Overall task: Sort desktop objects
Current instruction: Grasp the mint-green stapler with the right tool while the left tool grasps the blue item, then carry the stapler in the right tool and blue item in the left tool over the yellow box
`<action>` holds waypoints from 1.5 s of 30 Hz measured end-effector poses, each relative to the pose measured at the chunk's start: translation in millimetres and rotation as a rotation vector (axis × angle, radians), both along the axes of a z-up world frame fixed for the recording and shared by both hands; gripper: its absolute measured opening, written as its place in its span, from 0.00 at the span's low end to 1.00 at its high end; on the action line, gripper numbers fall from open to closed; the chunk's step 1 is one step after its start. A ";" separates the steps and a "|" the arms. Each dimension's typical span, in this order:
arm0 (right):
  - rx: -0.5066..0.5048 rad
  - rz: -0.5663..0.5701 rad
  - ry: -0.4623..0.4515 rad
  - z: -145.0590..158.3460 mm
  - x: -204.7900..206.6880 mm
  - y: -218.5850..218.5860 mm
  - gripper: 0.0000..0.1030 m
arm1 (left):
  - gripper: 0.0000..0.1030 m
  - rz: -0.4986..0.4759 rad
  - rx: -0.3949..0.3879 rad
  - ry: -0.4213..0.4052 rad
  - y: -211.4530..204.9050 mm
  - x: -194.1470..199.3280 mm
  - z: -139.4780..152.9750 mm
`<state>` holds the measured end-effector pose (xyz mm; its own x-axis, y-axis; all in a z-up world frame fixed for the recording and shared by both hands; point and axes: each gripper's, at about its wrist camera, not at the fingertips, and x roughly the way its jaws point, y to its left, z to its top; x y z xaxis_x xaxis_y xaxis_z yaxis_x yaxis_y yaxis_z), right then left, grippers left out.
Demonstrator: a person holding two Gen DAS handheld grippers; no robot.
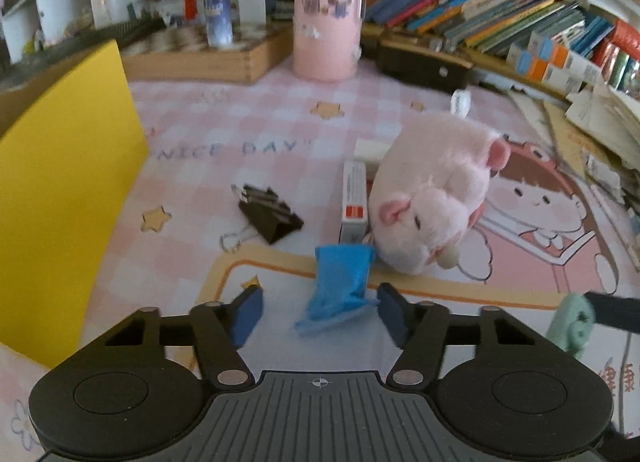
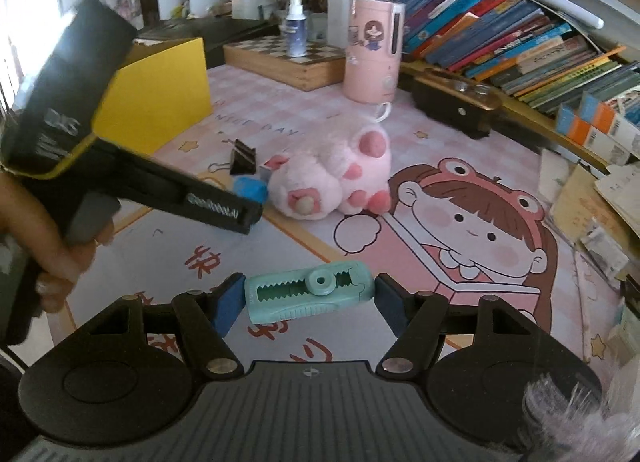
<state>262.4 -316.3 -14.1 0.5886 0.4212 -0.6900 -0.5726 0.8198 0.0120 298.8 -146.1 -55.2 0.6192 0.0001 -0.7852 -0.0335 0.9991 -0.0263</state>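
While the right gripper (image 2: 309, 298) clamps a mint-green plastic tape dispenser (image 2: 310, 295), the left gripper (image 1: 318, 312) stands apart around a crumpled blue scrap (image 1: 340, 282). Black binder clip (image 1: 270, 216), pink plush pig (image 1: 432, 198) and small white box (image 1: 354, 198) seemingly await sorting.

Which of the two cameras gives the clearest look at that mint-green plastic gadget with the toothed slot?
The right wrist view: the mint-green plastic gadget lies whole between the right tongs' pads, toothed slot facing up. The left wrist view catches only a blurred bit of it at the right edge.
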 end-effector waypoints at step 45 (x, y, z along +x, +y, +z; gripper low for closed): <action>-0.025 -0.004 -0.030 20.7 -69.6 85.4 0.66 | 0.43 0.000 -0.089 -0.183 85.0 -123.5 47.3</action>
